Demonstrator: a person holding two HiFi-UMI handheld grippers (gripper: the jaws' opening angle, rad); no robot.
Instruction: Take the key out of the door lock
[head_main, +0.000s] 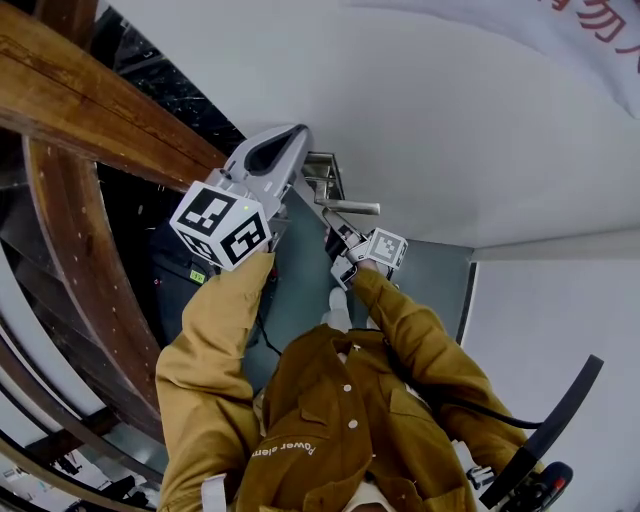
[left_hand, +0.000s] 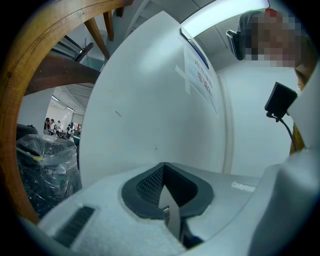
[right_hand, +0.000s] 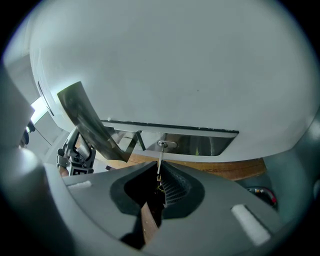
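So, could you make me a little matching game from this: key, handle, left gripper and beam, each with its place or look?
1 key
2 handle
3 left gripper
4 beam

A brown wood
B in the lock, between the jaws of the right gripper
C empty, jaws together
D silver, beside the lock

Pairs: 1-B, 2-D, 3-C, 4-A

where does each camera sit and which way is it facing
Head view: on the person's head, looking steeply down at the handle; both sleeves, left gripper and right gripper show.
Left gripper view: on the left gripper, facing the door; its fingers show, together, empty.
Right gripper view: on the right gripper, facing the lock; its fingers hold the key.
Shared: head and right gripper views both show the handle.
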